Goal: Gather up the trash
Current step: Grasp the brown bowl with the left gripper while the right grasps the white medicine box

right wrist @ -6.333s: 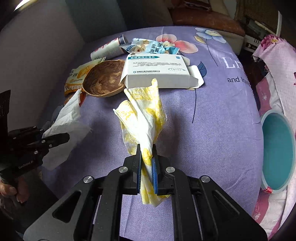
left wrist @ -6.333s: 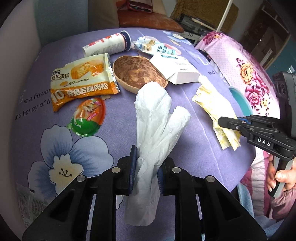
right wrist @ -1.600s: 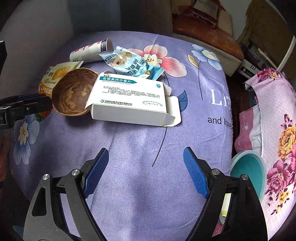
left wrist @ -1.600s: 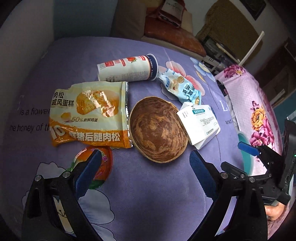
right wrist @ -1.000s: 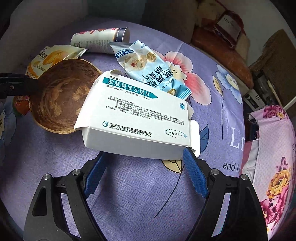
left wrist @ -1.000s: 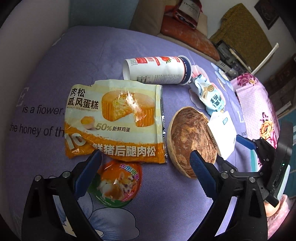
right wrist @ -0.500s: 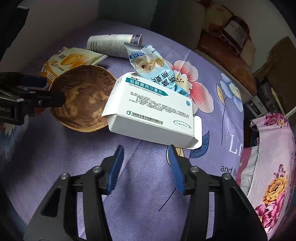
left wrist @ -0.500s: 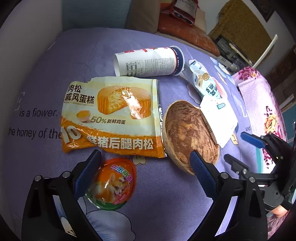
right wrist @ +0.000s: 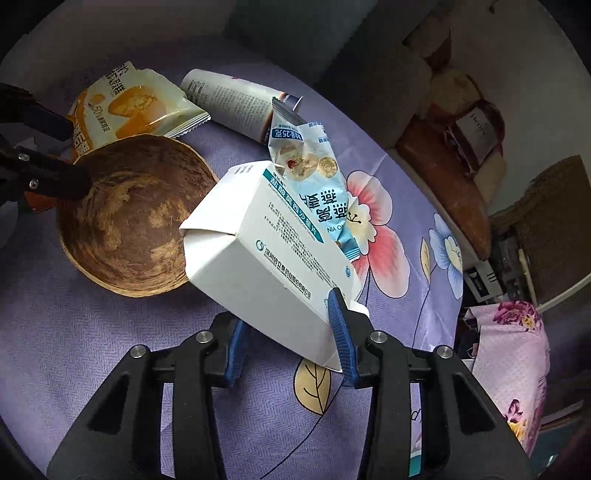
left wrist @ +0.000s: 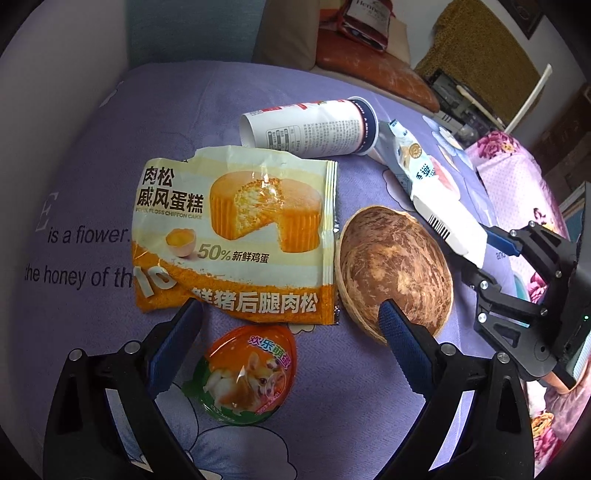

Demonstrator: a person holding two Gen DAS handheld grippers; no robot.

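Observation:
My right gripper [right wrist: 291,332] is shut on a white medicine box [right wrist: 266,258] and holds its near end, tilted, above the purple cloth. The box also shows in the left wrist view [left wrist: 448,221], with the right gripper [left wrist: 491,254] on it. My left gripper [left wrist: 288,325] is open and empty, above an orange jelly lid [left wrist: 243,373] and the lower edge of a yellow cake wrapper [left wrist: 236,236]. A brown coconut shell [left wrist: 391,273] lies between the two grippers. A white paper cup [left wrist: 310,127] and a blue snack bag [right wrist: 314,177] lie further back.
The table is covered by a purple flowered cloth [right wrist: 110,350]. A pink flowered fabric [right wrist: 513,354] hangs at the right edge. A brown cushion [left wrist: 373,70] and a dark red bag [left wrist: 365,20] sit beyond the far edge.
My right gripper has closed on the medicine box and tilted it up off the cloth. My left gripper has come lower and closer over the jelly lid and cake wrapper.

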